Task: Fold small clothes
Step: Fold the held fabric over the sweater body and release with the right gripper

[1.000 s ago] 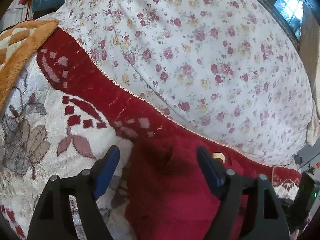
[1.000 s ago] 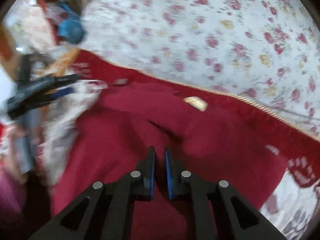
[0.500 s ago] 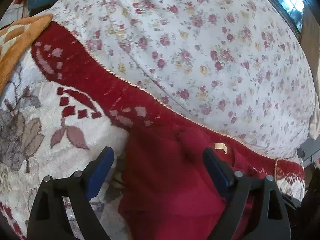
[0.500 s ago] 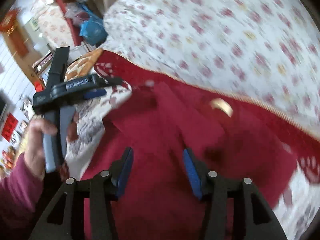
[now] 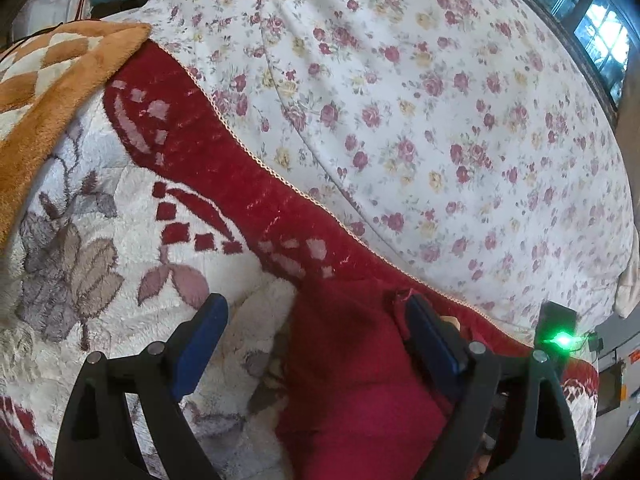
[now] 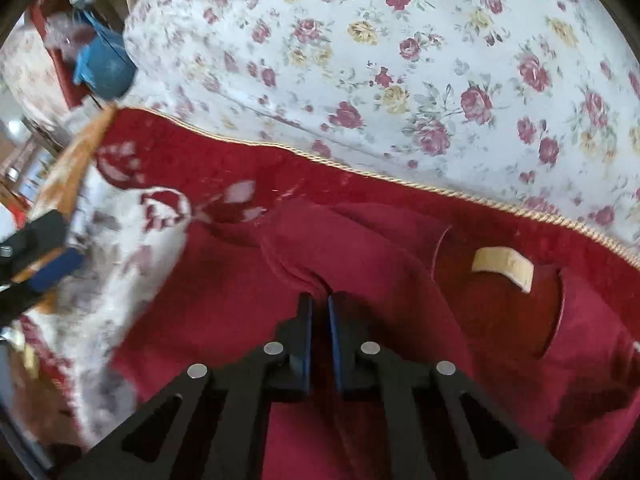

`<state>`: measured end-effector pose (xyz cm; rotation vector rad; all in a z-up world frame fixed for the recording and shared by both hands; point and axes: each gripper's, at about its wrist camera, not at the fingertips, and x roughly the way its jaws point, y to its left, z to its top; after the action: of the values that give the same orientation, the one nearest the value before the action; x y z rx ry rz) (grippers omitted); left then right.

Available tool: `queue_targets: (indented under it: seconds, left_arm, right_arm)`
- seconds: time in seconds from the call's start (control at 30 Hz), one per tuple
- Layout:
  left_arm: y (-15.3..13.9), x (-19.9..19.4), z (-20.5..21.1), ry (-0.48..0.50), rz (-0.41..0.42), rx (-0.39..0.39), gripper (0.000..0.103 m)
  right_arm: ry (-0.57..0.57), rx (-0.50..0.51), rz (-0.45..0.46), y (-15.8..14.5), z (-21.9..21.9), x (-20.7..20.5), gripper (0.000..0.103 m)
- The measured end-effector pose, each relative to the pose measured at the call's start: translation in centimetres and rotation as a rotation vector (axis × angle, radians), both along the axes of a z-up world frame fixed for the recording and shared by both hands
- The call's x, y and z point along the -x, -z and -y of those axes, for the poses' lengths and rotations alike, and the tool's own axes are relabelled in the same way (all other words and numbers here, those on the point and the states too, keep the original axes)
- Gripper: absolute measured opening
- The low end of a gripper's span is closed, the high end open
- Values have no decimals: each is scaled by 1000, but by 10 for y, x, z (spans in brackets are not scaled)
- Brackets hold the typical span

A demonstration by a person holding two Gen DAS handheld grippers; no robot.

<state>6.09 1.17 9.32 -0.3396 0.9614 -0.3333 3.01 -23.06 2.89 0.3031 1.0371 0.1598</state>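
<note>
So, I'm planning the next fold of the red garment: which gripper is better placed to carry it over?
Right. The right gripper is shut on a raised pleat of the red garment, so it can probably pull at once. The left gripper is open astride the garment's edge, gripping nothing.

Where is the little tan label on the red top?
In the right wrist view the tan label sits inside the neck of the red top, right of the right gripper, just below the blanket's gold corded edge.
</note>
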Motion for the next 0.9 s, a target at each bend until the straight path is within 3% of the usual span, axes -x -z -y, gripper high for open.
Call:
queue_targets:
  seconds: [0.03, 0.13, 0.23, 0.33, 0.4, 0.47, 0.53, 0.57, 0.63, 0.7, 0.77, 0.83, 0.87, 0.9]
  left_arm:
    - [0, 0, 0, 1, 1, 2, 89]
    - [0, 3, 2, 2, 2, -4, 89]
    - [2, 4, 3, 7, -2, -11, 89]
    - [3, 3, 4, 4, -5, -11, 89]
    - [6, 3, 7, 12, -11, -15, 89]
    - [10, 4, 15, 40, -24, -38, 89]
    - [14, 9, 26, 81, -27, -72, 89]
    - [16, 11, 31, 99, -25, -95, 89]
    - [20, 17, 42, 129, -20, -150, 89]
    - [27, 22, 52, 150, -21, -203, 89]
    - [36, 26, 63, 171, -40, -246, 89]
    - [45, 29, 69, 177, -59, -271, 89]
    - [49, 30, 71, 179, -70, -280, 89]
    - [54, 31, 73, 180, -82, -289, 89]
  right_arm:
    - [-27, -39, 15, -6, -2, 5, 9]
    - [-48, -7, 49, -17, -10, 15, 9]
    - [-135, -97, 55, -24, -23, 27, 9]
    - [-201, -77, 54, -19, -48, 36, 9]
    - [-231, -33, 33, -7, -62, 38, 14]
    - [-219, -75, 3, -3, -54, 47, 23]
    - [-161, -127, 25, -18, -26, 67, 44]
    - [-128, -116, 48, -27, -10, 78, 49]
    - [3, 5, 86, -47, 35, 105, 79]
    - [189, 176, 72, -53, 84, 127, 90]
    - [333, 261, 4, -44, 122, 137, 90]
    - [454, 271, -122, -19, 159, 139, 91]
    - [474, 221, -154, -6, 171, 139, 91]
    - [469, 83, -171, 12, 184, 137, 86]
